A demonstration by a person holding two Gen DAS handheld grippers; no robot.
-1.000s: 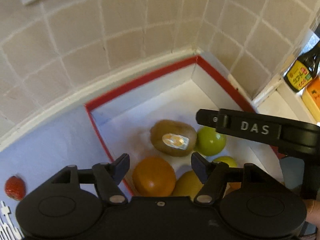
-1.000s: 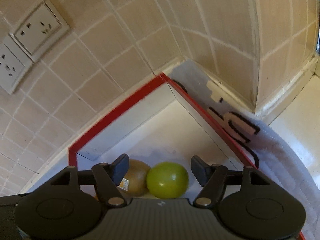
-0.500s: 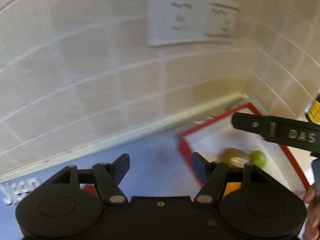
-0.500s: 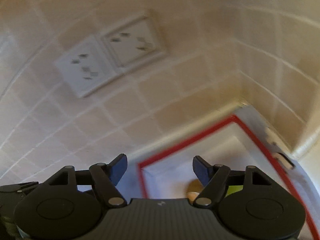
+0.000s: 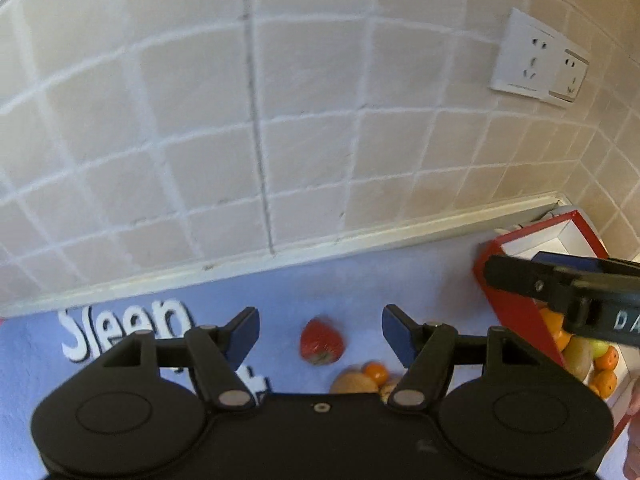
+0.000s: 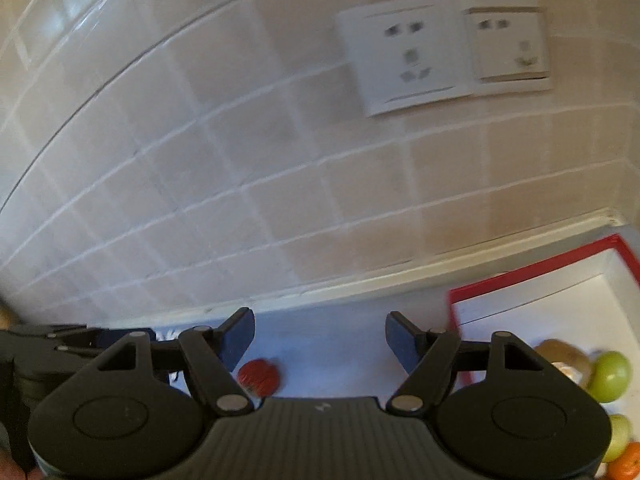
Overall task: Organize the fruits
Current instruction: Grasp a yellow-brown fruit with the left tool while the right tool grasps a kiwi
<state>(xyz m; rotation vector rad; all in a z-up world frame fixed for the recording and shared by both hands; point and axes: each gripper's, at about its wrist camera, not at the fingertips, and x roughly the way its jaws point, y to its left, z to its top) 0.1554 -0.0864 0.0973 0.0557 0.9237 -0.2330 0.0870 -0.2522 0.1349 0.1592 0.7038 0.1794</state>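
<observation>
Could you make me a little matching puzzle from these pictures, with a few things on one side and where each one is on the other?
Things:
1. strawberry
2. green apple
3. wall sockets
4. left hand-held gripper

Places or states:
A. on the tiled wall
B. inside the red-edged box
C. open, holding nothing
D. loose on the blue mat

Pairs: 1-D, 2-B, 3-A, 4-C

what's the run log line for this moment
left gripper: open, empty | right gripper: open, empty | strawberry: on blue mat, outside box | red-rimmed box: holds fruit
</observation>
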